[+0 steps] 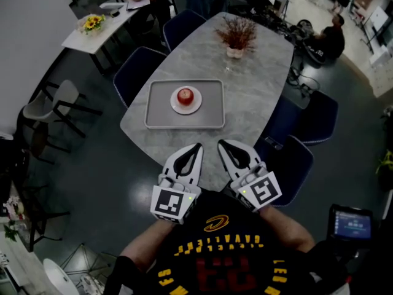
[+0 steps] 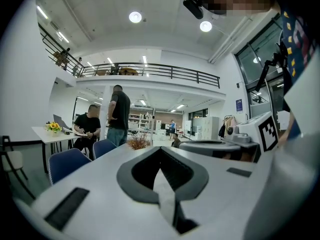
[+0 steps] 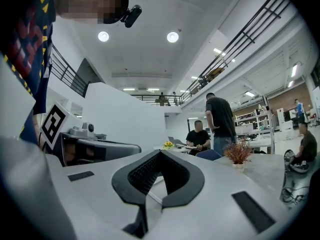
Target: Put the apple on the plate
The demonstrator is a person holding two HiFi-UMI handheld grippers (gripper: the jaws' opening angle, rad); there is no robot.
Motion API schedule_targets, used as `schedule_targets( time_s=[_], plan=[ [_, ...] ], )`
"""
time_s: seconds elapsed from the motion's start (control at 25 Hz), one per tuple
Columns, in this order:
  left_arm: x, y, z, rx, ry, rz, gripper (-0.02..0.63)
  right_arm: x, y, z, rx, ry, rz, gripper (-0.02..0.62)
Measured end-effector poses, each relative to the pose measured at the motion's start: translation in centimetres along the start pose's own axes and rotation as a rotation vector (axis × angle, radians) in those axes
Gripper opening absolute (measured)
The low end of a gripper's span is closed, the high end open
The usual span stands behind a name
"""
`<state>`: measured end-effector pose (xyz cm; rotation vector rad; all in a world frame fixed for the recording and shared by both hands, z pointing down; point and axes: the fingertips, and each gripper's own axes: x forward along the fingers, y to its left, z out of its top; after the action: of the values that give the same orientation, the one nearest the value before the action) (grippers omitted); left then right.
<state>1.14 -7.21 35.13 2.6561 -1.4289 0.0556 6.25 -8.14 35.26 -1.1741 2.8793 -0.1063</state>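
Observation:
A red apple (image 1: 185,96) sits on a small white plate (image 1: 174,106) in the middle of a grey tray (image 1: 212,113) on the marble table (image 1: 258,85). My left gripper (image 1: 196,146) and right gripper (image 1: 222,144) are held side by side at the table's near edge, well short of the tray. Both are shut with nothing between the jaws. In the left gripper view the left gripper (image 2: 160,149) points level across the room, and so does the right gripper (image 3: 160,153) in its own view. Neither gripper view shows the apple.
A pot of dried red twigs (image 1: 236,39) stands on the far part of the table. Blue chairs (image 1: 136,66) ring the table. A side table with yellow flowers (image 1: 93,22) is at the back left, where people (image 2: 91,125) sit and stand.

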Motion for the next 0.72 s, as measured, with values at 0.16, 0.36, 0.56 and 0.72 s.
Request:
schedule_targets(
  time_s=[0.16, 0.36, 0.56, 0.72],
  plan=[
    [0.4, 0.4, -0.5, -0.018, 0.021, -0.002, 0.002, 0.6, -0.4, -0.3, 0.006, 0.027, -0.013, 0.006],
    [0.7, 0.9, -0.9, -0.023, 0.032, -0.001, 0.002, 1.0, -0.6, -0.8, 0.020, 0.003, -0.012, 0.006],
    [1.3, 1.7, -1.2, -0.027, 0.035, 0.000, 0.002, 1.8, -1.0, -1.1, 0.033, 0.028, -0.021, 0.006],
    [2.0, 3.1, -1.8, -0.032, 0.045, 0.016, 0.002, 2.8, -2.0, -2.3, 0.059, 0.030, -0.028, 0.006]
  ],
)
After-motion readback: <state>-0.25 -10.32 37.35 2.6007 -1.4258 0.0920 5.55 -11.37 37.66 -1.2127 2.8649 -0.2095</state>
